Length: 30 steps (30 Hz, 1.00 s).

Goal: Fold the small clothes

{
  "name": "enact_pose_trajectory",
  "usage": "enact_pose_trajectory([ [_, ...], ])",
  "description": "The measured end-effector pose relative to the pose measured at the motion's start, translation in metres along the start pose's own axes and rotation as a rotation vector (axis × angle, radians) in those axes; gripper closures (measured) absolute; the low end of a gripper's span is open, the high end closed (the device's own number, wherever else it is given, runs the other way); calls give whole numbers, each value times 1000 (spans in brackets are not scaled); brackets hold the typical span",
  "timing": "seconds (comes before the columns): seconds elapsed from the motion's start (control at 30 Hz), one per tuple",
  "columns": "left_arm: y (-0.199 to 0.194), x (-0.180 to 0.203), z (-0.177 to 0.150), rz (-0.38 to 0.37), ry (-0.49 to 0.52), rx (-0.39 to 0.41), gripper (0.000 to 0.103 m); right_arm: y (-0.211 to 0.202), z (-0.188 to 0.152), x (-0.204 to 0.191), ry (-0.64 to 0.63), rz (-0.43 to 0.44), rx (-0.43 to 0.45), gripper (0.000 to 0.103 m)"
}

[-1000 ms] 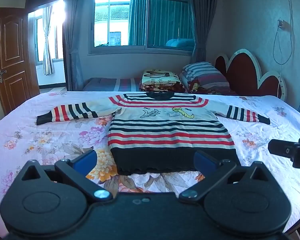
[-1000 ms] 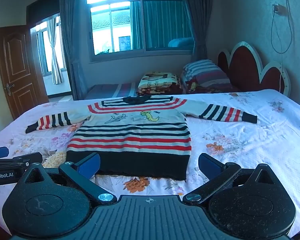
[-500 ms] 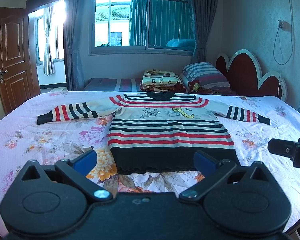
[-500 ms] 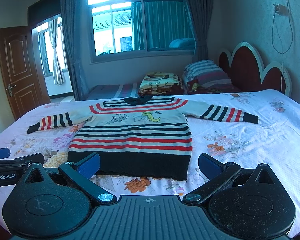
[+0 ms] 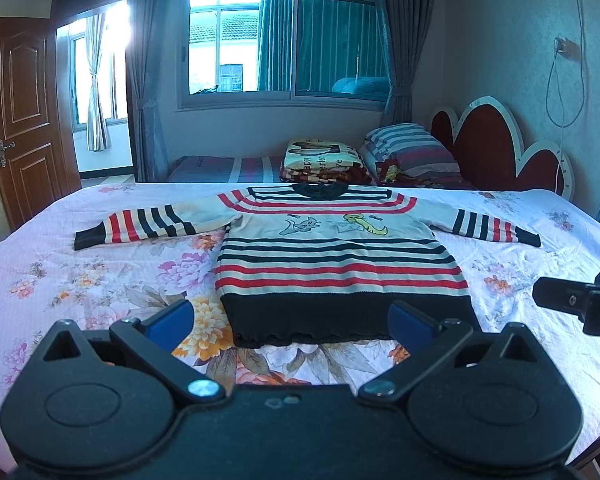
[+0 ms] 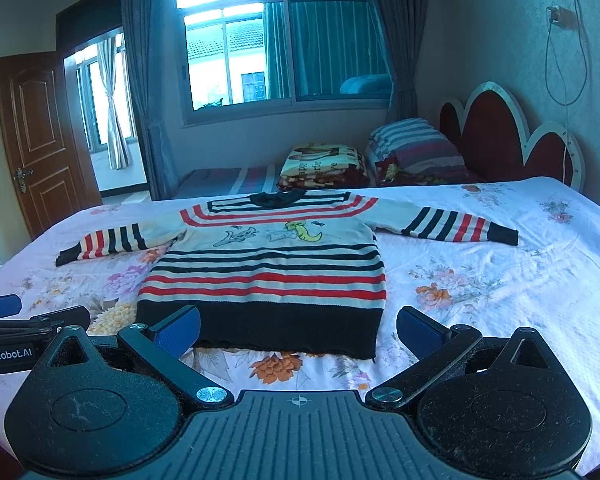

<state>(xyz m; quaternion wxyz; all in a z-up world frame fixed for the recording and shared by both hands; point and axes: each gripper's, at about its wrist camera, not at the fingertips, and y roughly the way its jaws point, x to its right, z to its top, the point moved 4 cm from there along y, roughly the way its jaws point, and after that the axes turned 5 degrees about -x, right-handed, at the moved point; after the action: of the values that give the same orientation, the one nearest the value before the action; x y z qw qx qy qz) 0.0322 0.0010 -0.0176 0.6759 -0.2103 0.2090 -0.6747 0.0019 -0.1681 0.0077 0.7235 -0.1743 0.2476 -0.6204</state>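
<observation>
A small striped sweater (image 5: 340, 264), cream with red and black bands and a black hem, lies flat on the bed with both sleeves spread out. It also shows in the right wrist view (image 6: 268, 272). My left gripper (image 5: 292, 320) is open and empty, held just short of the hem. My right gripper (image 6: 298, 326) is open and empty, near the hem's right part. Each gripper shows at the edge of the other's view.
The bed has a floral sheet (image 5: 100, 280). Folded blankets and a striped pillow (image 5: 408, 152) lie at the far side by a red headboard (image 5: 500, 140). A wooden door (image 5: 24, 120) stands open at the left.
Both views have shifted only slightly; the right gripper has edged a little to the left and forward. The sweater has not moved.
</observation>
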Motion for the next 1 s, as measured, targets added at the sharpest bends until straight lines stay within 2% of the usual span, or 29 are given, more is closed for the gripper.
enact_pose_trajectory([
  [0.57,-2,-1,2,14,6,-12,1,8,2,-1,-9,-2,1,0],
  [0.8,8,-2,2,-27,-49,-27,1,16,3,2,-9,-4,-15,0],
  [1.0,17,-3,5,-12,-32,-3,1,24,5,6,-6,-14,-23,0],
])
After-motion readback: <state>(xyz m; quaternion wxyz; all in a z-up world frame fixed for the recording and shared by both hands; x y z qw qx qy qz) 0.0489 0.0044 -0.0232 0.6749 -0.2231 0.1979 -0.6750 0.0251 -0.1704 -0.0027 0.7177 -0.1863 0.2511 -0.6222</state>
